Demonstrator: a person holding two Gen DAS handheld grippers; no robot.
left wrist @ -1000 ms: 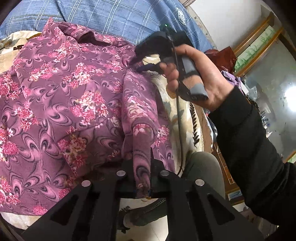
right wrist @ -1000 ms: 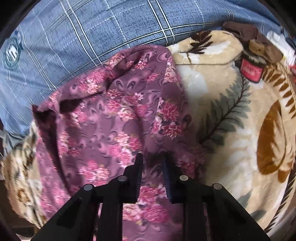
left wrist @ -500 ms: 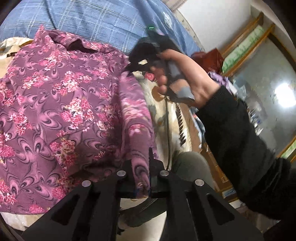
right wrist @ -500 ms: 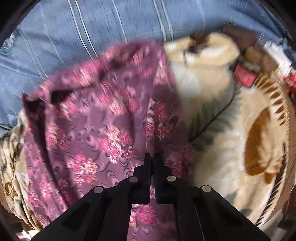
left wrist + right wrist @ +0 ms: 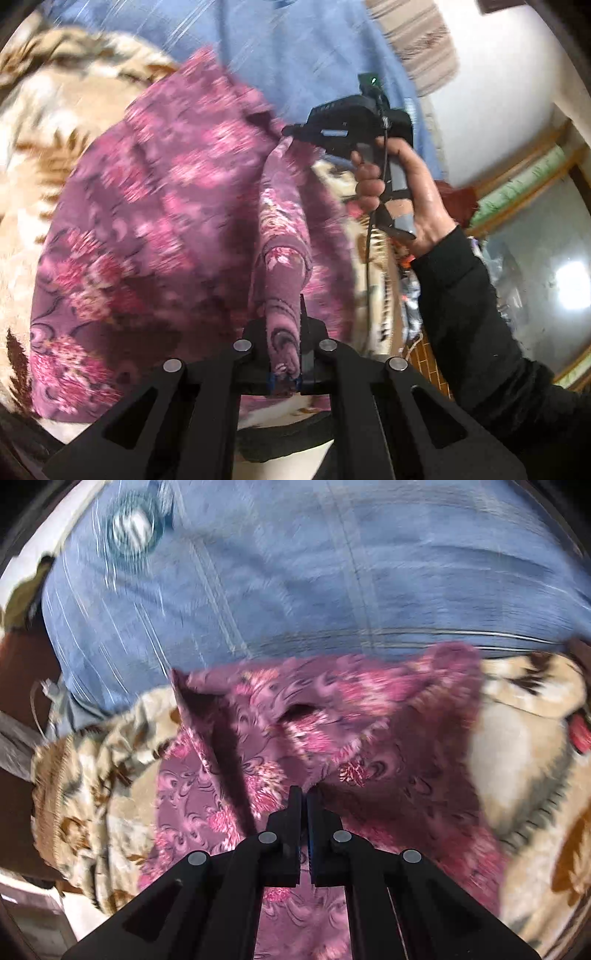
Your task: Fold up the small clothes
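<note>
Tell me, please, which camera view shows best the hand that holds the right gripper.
The left wrist view: the hand is wrapped around the right gripper's handle, whose tips pinch the purple floral garment. The right wrist view shows no hand, only its own shut fingers on the cloth.

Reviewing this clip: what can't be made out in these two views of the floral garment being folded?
- Garment type and outline: both views are motion-blurred, and the lower edge runs behind the left gripper in the left wrist view.
- Fabric pinched by the right gripper: its shut fingers cover the contact in the right wrist view.
- Emblem on the blue bedding, right wrist view: smeared by blur.
- Clutter beyond the sleeve, left wrist view: too small.
</note>
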